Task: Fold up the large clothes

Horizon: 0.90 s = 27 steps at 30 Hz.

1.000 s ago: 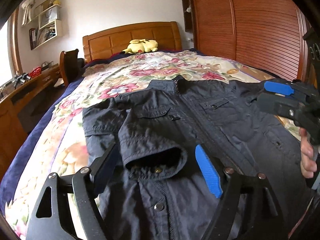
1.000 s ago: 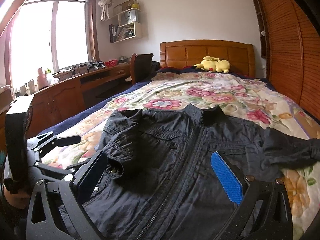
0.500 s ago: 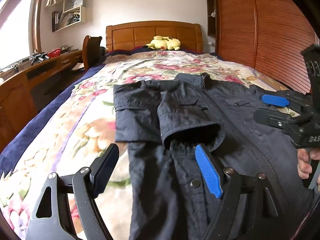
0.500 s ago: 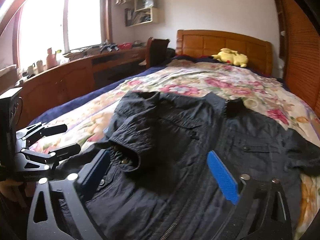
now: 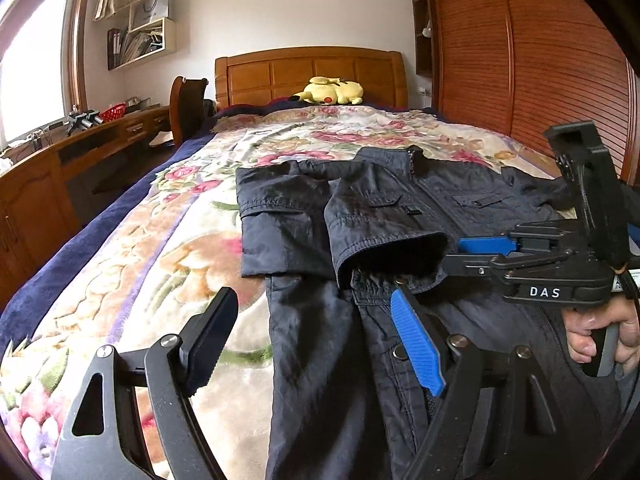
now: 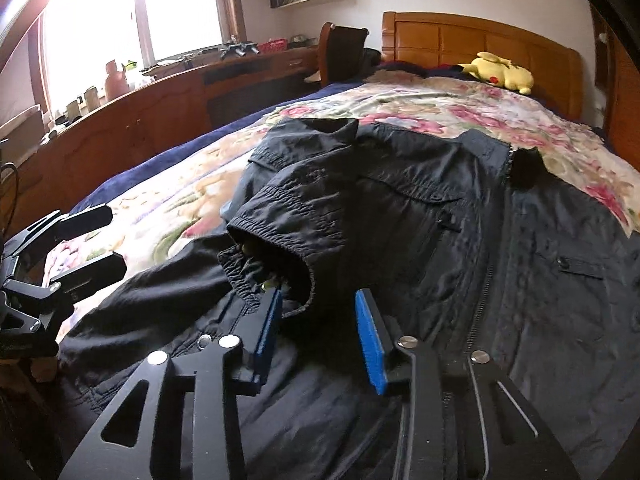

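At far left a desk (image 6: 168,96) runs under the window, a chair (image 5: 188,108) at its end; the bed (image 5: 132,264) with its floral cover fills the middle, a yellow plush (image 5: 334,91) against the headboard (image 5: 308,72); the left gripper (image 5: 316,340) hangs low over the jacket's left edge, fingers wide apart, nothing between them but cover and cloth below; the jacket (image 5: 320,360) lies front up and zipped across the bed, collar toward the headboard, its left sleeve (image 6: 300,208) folded in over the chest with the cuff (image 5: 394,252) open toward the cameras; the right gripper (image 6: 316,332) sits just at that cuff, jaws having just been closing yet apart, one blue pad (image 6: 268,320) touching the cuff's rim, no clear clamp; a hand (image 5: 600,332) holds its handle at right; a louvred wardrobe (image 5: 532,60) stands beyond
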Each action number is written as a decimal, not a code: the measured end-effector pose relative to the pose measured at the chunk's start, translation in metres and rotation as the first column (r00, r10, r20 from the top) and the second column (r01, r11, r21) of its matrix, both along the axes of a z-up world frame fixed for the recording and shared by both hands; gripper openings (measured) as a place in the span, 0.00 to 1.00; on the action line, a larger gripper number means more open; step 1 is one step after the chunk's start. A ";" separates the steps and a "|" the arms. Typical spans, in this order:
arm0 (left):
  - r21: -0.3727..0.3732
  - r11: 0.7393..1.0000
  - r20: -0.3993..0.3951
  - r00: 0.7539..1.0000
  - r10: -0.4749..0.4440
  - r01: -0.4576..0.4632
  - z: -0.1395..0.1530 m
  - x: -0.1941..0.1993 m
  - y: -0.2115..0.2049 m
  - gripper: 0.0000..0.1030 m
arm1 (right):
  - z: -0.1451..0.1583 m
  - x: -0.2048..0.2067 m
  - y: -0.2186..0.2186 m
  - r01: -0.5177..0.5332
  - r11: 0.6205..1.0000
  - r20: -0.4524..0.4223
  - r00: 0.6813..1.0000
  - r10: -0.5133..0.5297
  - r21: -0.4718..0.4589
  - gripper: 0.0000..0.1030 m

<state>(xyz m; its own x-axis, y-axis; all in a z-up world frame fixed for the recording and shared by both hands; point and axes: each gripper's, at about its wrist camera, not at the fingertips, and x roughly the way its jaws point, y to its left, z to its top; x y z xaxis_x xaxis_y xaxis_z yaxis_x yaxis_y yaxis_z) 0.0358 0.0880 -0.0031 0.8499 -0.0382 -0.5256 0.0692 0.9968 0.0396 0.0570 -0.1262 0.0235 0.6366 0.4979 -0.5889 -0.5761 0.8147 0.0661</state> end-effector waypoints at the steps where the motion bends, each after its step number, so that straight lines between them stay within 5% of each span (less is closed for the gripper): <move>1: 0.004 1.000 0.002 1.000 0.000 0.000 0.000 0.000 -0.001 0.77 | 0.000 -0.001 0.001 -0.002 1.000 0.000 1.000 0.002 -0.002 0.32; 11: 0.052 0.999 0.024 1.000 0.004 -0.005 -0.003 -0.004 -0.011 0.77 | -0.009 0.002 0.012 0.005 0.999 0.003 1.000 -0.005 -0.031 0.06; 27: 0.035 0.999 0.040 0.999 -0.031 0.030 0.001 -0.011 -0.008 0.77 | 0.023 -0.043 -0.036 0.130 0.989 0.164 0.976 -0.141 0.073 0.02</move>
<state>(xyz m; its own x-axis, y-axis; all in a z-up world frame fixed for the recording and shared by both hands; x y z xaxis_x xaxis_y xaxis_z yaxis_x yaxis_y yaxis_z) 0.0250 0.0796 -0.0017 0.8693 -0.0467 -0.4921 0.0972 0.9922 0.0776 0.0141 -0.1625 0.0469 0.7883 0.4321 -0.4382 -0.4675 0.8835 0.0301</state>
